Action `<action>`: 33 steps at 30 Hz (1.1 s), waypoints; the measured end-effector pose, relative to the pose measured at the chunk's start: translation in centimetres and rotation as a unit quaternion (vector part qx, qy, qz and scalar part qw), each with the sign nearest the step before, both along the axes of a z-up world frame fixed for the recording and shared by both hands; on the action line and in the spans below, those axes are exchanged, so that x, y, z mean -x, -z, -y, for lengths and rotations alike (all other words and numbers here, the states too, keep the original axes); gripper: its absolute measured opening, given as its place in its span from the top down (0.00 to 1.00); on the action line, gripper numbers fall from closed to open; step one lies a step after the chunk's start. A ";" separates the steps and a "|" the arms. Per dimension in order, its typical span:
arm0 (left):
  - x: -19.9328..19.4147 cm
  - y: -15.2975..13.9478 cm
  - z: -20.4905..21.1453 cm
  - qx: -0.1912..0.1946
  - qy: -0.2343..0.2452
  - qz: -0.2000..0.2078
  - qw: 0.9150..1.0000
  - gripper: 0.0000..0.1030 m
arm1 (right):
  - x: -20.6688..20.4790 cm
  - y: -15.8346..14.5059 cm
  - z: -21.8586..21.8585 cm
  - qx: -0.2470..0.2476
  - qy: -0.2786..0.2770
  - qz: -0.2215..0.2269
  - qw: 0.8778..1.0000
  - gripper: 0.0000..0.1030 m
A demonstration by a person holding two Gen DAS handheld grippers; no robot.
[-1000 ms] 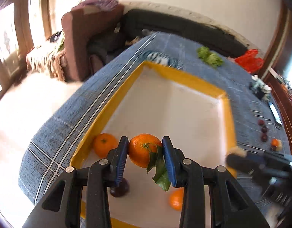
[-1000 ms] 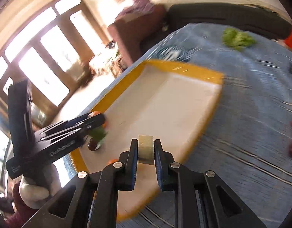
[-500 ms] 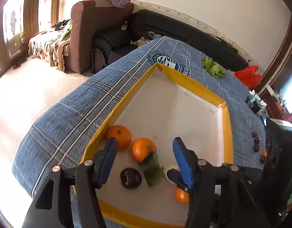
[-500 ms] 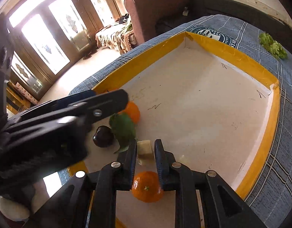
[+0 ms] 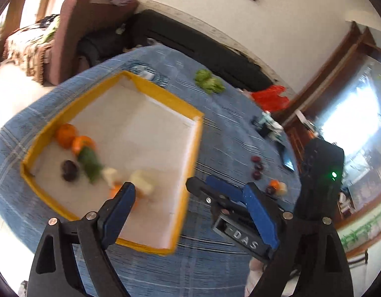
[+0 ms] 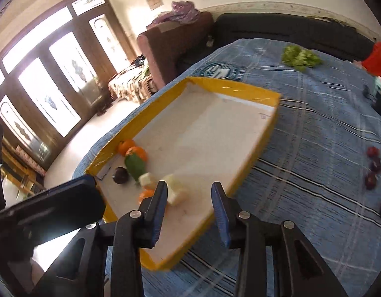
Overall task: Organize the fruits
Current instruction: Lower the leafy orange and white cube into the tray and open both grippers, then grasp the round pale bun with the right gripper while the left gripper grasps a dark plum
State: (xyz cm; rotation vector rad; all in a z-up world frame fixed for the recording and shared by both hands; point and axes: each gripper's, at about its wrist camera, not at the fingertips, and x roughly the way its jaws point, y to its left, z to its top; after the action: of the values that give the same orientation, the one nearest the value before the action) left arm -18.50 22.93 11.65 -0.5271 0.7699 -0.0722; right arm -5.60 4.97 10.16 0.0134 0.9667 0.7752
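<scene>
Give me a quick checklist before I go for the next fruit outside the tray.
1. Left gripper empty, jaws apart: ok.
2. Right gripper empty, jaws apart: ok.
3. Pale fruit chunk lying inside the yellow-rimmed tray, clear of the fingers: ok.
4. Fruit left to collect: three dark plums in a row on the blue cloth, plus a small cluster further on: ok.
5. Path from the tray to the plums free of clutter: ok.
6. Image sharp enough to aim: not ok, both views are motion-blurred.
</scene>
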 end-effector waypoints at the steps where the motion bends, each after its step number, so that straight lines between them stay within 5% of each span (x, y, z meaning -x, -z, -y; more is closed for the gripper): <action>1: 0.1 -0.2 1.2 -0.007 0.005 0.005 1.000 0.15 | 0.0 -0.1 1.2 0.001 0.009 0.002 1.000 0.60; 7: 0.2 -0.1 6.5 -0.043 0.051 0.005 0.998 0.15 | -1.9 -0.8 10.4 0.009 0.087 0.010 0.996 0.60; 10: 0.0 0.5 7.9 -0.050 0.065 0.000 0.997 0.15 | -3.6 -1.3 17.1 0.014 0.157 0.017 0.987 0.43; 16: -2.1 2.9 10.3 -0.039 0.099 -0.033 0.994 0.15 | -6.8 -0.3 28.3 0.015 0.275 -0.016 0.961 0.48; 25: -3.2 4.2 11.5 -0.064 0.121 -0.045 0.990 0.15 | -10.7 2.7 28.4 0.026 0.280 -0.031 0.959 0.50; 29: -3.6 4.4 12.0 -0.083 0.132 -0.046 0.987 0.15 | -10.4 3.8 27.9 0.077 0.303 -0.003 0.950 0.50; 33: -4.6 4.5 13.0 -0.078 0.150 -0.049 0.984 0.15 | -10.0 5.2 28.9 0.065 0.316 -0.014 0.947 0.50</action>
State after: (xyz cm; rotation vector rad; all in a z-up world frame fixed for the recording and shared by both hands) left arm -13.91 9.89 7.16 -0.2643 0.9386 -0.2655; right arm 4.40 -23.92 4.97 0.2106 0.9635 0.1194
